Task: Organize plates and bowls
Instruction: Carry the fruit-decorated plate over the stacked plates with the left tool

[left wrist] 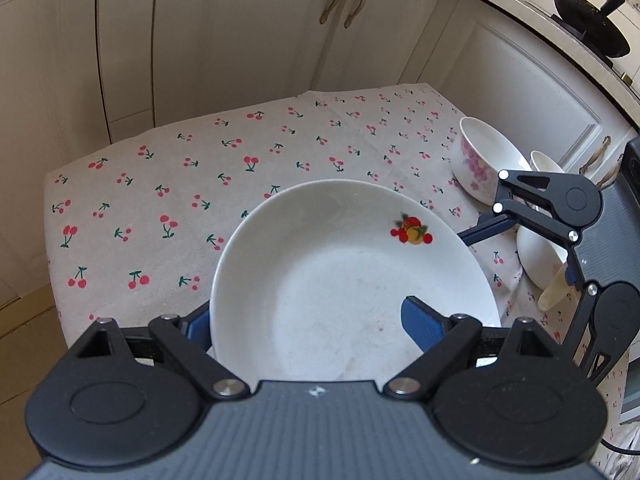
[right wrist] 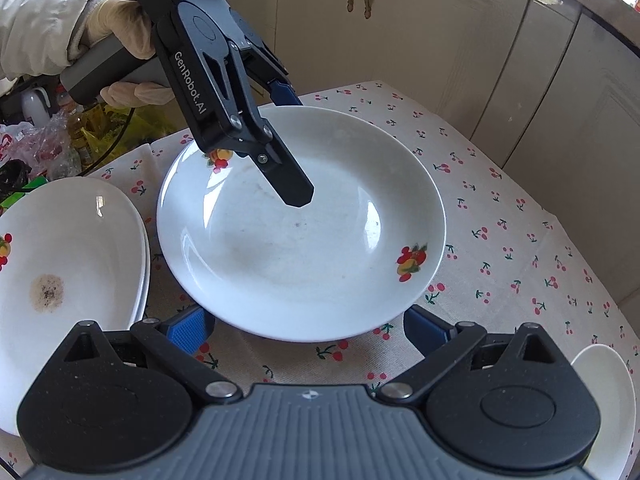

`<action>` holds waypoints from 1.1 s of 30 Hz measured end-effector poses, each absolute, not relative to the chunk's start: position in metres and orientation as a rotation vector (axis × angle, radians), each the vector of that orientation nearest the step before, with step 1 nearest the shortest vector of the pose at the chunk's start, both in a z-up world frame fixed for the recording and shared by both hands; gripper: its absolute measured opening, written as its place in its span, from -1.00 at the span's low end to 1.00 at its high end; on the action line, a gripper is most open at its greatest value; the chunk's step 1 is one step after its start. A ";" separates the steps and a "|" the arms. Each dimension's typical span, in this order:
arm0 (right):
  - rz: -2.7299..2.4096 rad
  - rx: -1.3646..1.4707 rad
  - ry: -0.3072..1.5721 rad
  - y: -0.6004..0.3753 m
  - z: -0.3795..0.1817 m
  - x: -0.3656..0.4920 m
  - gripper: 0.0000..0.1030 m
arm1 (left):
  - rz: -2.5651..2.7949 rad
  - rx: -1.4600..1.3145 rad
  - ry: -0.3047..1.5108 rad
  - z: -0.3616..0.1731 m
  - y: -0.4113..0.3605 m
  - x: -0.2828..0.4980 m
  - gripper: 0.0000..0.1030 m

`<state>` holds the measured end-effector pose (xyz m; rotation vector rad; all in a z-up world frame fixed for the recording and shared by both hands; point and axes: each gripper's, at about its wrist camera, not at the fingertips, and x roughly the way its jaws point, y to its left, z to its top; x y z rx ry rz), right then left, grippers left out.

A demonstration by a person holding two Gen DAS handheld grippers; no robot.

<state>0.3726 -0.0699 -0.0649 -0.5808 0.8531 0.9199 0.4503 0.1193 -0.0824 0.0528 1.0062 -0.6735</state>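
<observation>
A white deep plate with a fruit print [left wrist: 352, 276] [right wrist: 300, 232] lies on the cherry-print tablecloth [left wrist: 180, 200]. My left gripper [left wrist: 308, 316] straddles its near rim, jaws wide open, one blue pad under the rim and one over the inside; in the right wrist view its upper finger [right wrist: 288, 184] hangs over the plate. My right gripper [right wrist: 308, 328] is open and empty at the plate's near edge, and shows at the right of the left wrist view [left wrist: 500, 192]. A stack of white plates [right wrist: 60, 272] with a brown stain lies left.
A pink-flowered bowl [left wrist: 484, 160] and white bowls [left wrist: 540, 256] with a pale spoon [left wrist: 554, 292] stand at the table's right. Another white dish [right wrist: 612, 400] is at lower right. Cabinets [left wrist: 240, 20] stand behind. Bags and bottles [right wrist: 48, 140] clutter the far left. A wok [left wrist: 592, 20] sits on the counter.
</observation>
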 end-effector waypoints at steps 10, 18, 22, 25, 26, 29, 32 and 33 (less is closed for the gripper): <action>0.941 -0.559 0.856 -0.068 -0.064 0.378 0.99 | -0.663 0.058 1.001 -0.085 0.119 0.451 0.79; 0.945 -0.536 0.833 -0.070 -0.058 0.376 0.99 | -0.680 0.065 0.996 -0.081 0.114 0.447 0.79; 0.942 -0.557 0.815 -0.068 -0.055 0.372 0.99 | -0.684 0.040 0.994 -0.077 0.115 0.446 0.79; 0.949 -0.532 0.824 -0.071 -0.053 0.373 0.99 | -0.683 0.045 0.992 -0.074 0.116 0.443 0.78; 0.949 -0.533 0.822 -0.071 -0.052 0.372 0.99 | -0.683 0.050 0.991 -0.073 0.115 0.441 0.78; 0.947 -0.539 0.814 -0.071 -0.049 0.369 0.99 | -0.682 0.043 0.989 -0.069 0.116 0.438 0.78; 0.949 -0.532 0.809 -0.071 -0.044 0.369 0.99 | -0.678 0.051 0.976 -0.061 0.115 0.434 0.78; 0.948 -0.529 0.806 -0.071 -0.041 0.367 0.99 | -0.677 0.054 0.971 -0.058 0.115 0.432 0.78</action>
